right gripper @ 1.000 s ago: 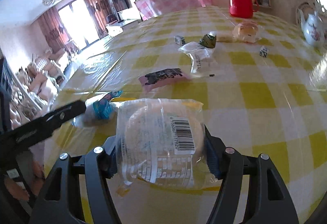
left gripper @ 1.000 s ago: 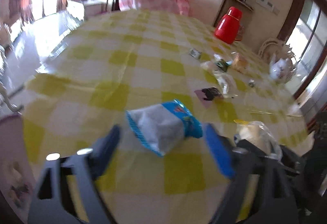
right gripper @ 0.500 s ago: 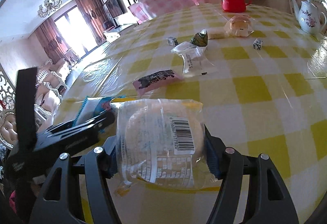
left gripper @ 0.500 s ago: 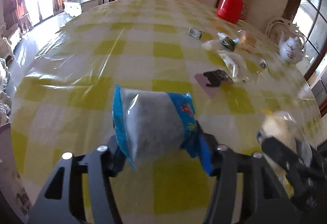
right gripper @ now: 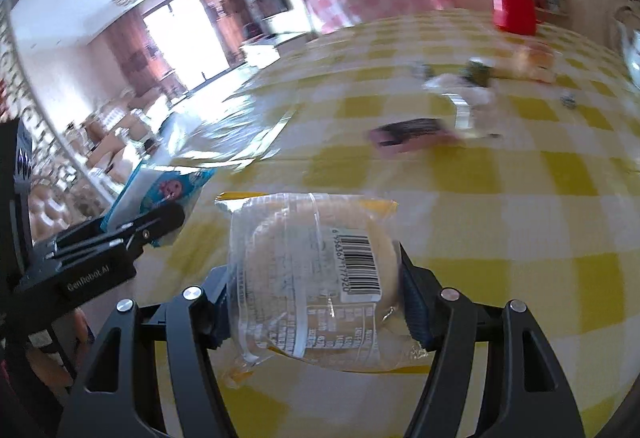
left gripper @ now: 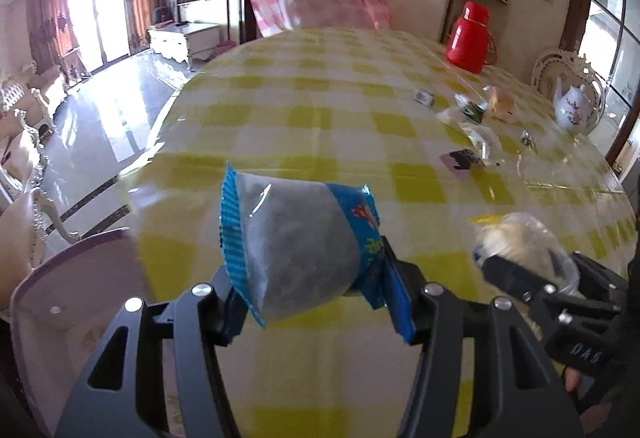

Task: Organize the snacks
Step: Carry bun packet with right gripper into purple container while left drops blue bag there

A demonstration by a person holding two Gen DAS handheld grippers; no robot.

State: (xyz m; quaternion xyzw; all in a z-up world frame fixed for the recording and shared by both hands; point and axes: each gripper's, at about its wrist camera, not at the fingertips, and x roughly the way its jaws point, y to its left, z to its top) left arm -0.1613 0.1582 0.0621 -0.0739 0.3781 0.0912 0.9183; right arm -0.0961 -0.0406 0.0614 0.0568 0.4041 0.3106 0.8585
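Two claws, two snacks, one each. The left claw [left gripper: 308,302] is clamped on a blue-edged snack pouch [left gripper: 296,250], held up off the bench [left gripper: 320,118]. The right claw [right gripper: 314,302] is clamped on a clear-wrapped round bun [right gripper: 316,278] with a barcode label, also in the air. The bun's printed text is too small to read.

Further back on the yellow check cloth there's a loose scatter of small wrapped snacks [left gripper: 476,130]. The right view is smeared and they overlap, so I can't count them for sure. One red thermos [left gripper: 470,38] and one white teapot [left gripper: 576,114], the teapot cut off in the right view.
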